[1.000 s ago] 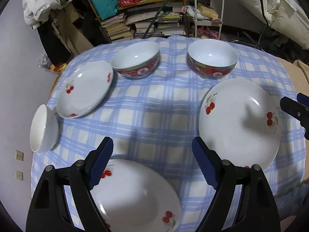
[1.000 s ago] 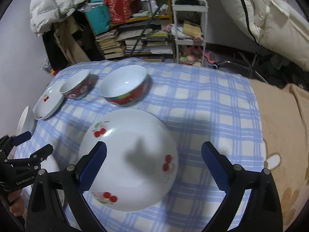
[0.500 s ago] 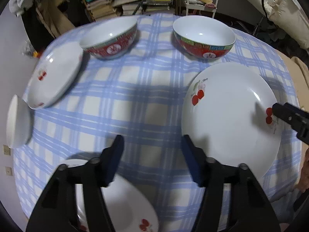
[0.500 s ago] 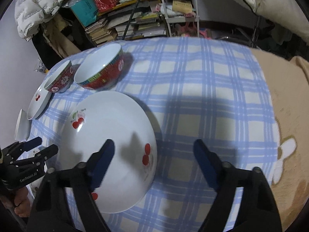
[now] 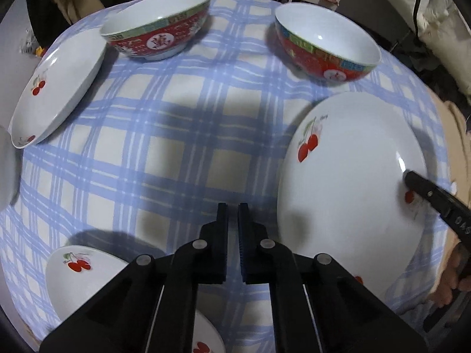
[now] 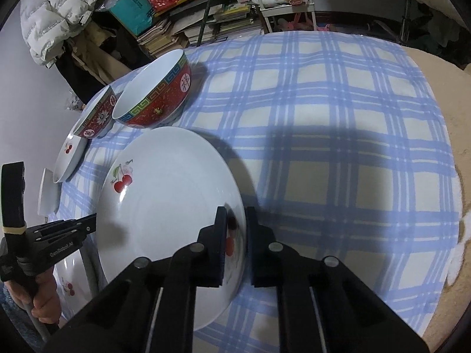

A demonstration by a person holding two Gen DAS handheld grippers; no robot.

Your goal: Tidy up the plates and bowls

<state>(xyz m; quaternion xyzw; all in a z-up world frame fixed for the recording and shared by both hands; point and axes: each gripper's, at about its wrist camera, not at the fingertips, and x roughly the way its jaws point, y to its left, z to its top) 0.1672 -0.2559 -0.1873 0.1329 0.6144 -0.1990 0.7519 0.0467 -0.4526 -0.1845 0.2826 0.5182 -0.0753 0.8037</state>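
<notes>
Right tool [image 6: 235, 220] pinches the big plate's [image 6: 164, 206] near rim; left tool [image 5: 232, 217], closed and empty, sits just left of it.

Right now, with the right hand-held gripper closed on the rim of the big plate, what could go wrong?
1. The right hand-held gripper pinches only the rim of the big plate, so the plate may tilt or slip when lifted.
2. The red bowl stands just beyond the plate's far edge; a swing could strike it.
3. The left hand-held gripper is shut on nothing, so it gives no support.
</notes>
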